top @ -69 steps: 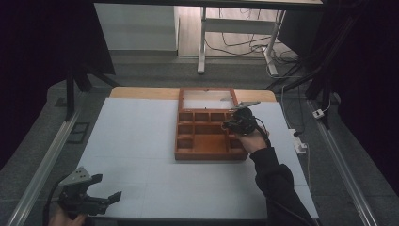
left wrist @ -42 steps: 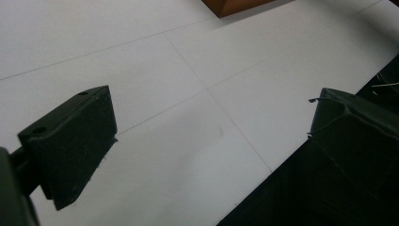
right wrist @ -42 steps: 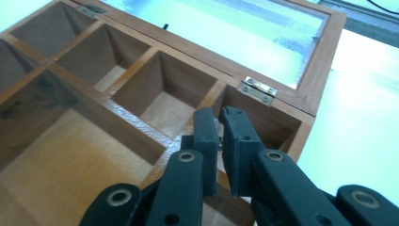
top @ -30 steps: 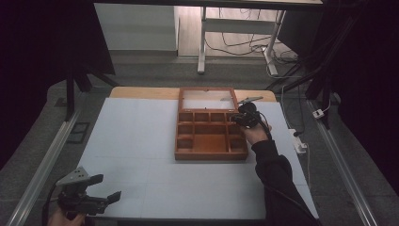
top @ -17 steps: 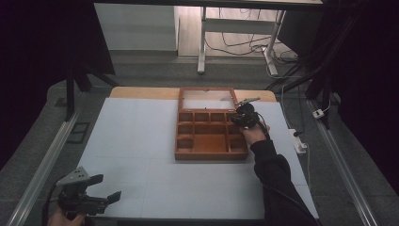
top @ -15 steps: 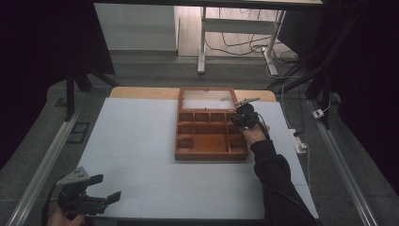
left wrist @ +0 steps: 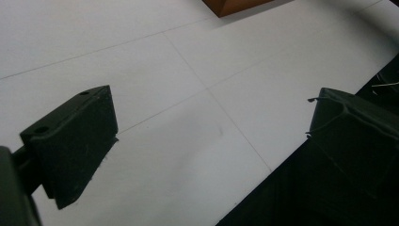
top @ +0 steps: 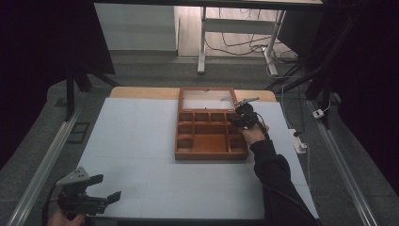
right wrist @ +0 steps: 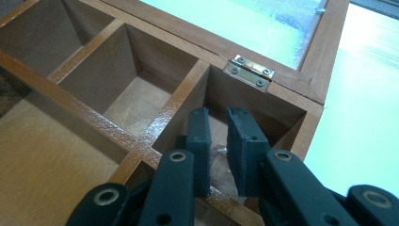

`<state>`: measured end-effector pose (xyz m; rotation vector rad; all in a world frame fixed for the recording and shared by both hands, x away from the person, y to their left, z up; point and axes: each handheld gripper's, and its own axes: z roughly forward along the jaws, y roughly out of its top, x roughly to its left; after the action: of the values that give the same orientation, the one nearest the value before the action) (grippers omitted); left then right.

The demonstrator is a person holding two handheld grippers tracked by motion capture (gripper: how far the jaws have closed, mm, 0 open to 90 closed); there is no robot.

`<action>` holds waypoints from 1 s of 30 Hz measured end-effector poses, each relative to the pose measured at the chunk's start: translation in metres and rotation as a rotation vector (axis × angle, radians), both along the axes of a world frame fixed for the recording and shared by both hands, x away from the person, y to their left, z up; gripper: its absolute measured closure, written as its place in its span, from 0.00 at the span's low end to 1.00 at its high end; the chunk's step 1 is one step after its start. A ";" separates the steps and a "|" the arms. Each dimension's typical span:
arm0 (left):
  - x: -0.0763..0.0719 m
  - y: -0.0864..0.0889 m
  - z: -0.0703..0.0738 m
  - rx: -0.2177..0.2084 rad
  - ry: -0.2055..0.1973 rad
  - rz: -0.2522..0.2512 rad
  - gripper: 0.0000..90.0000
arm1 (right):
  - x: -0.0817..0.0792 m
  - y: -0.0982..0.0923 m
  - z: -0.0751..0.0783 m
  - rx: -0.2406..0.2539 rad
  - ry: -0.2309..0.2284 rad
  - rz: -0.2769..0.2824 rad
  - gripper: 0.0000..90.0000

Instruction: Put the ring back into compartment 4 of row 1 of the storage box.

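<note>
Nearest the person, at the front left corner of the white table (top: 141, 141) and well away from the wooden box (top: 209, 143), the left gripper (top: 104, 200) hangs just above the surface, a hand under it. Its jaws are spread wide with nothing between them, and in the left gripper view there is bare white table between the two black pads, with one corner of the box just peeking in at the top edge.

Further out, a dark sleeve (top: 275, 179) runs up along the right side of the box to the right gripper (top: 241, 118), which sits over the box's far right corner. The right gripper view puts its tips down inside the small corner compartment (right wrist: 263, 117), the one just under the brass hinge (right wrist: 248, 71). The jaws have just been opening a touch; a narrow gap now stands between the pads. Something small and clear seems to glint low between them, but it is too small to tell what it is or whether the pads press on it.

Beyond that compartment, the box's glass-paned lid (top: 207, 98) lies folded back flat toward the far edge of the table.
</note>
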<state>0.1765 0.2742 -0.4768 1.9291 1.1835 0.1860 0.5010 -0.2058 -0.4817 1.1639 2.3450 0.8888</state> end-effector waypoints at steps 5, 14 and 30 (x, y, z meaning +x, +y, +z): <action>0.000 0.000 0.000 0.000 -0.001 0.001 0.02 | -0.002 0.000 0.005 0.026 -0.006 0.001 0.84; 0.000 0.000 0.000 0.000 -0.003 0.001 0.02 | -0.007 0.001 0.012 0.051 0.004 0.009 0.74; 0.000 0.001 0.000 -0.006 -0.002 0.001 0.02 | -0.016 -0.003 0.027 0.126 0.019 0.017 0.44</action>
<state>0.1762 0.2752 -0.4768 1.9233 1.1823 0.1845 0.4848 -0.2090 -0.4549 1.2073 2.3472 1.0486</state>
